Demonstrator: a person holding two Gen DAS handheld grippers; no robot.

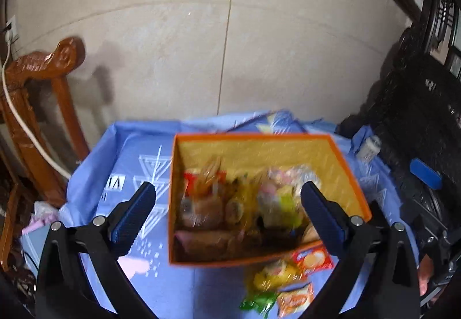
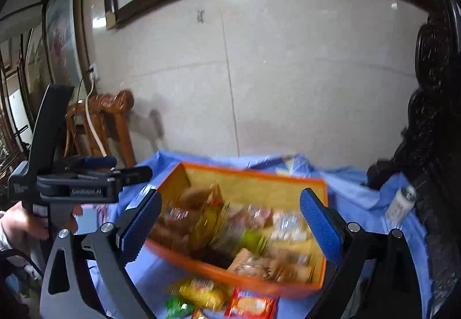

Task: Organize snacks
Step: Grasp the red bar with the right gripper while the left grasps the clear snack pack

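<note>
An orange box [image 1: 350, 172] with a yellow lining stands on the blue tablecloth [image 1: 121, 146], filled with several mixed snack packets [image 1: 230, 203]. My left gripper [image 1: 230, 212] hovers above the box's near half, open, with nothing pinched between its blue pads [image 1: 135, 218]. My right gripper [image 2: 230, 224] is also open over the same box [image 2: 250, 175], holding nothing. Loose packets lie in front of the box: a red one [image 1: 312, 258], a yellow one [image 1: 276, 273], a green one [image 1: 259, 303] and an orange one [image 1: 296, 300]. The views are blurred.
A white can [image 1: 368, 147] stands on the cloth to the box's right, beside dark carved furniture [image 1: 417, 117]. A wooden chair [image 1: 43, 88] with a white cable stands left of the table. A tiled wall runs behind. A hand [image 2: 17, 224] grips the left tool's handle.
</note>
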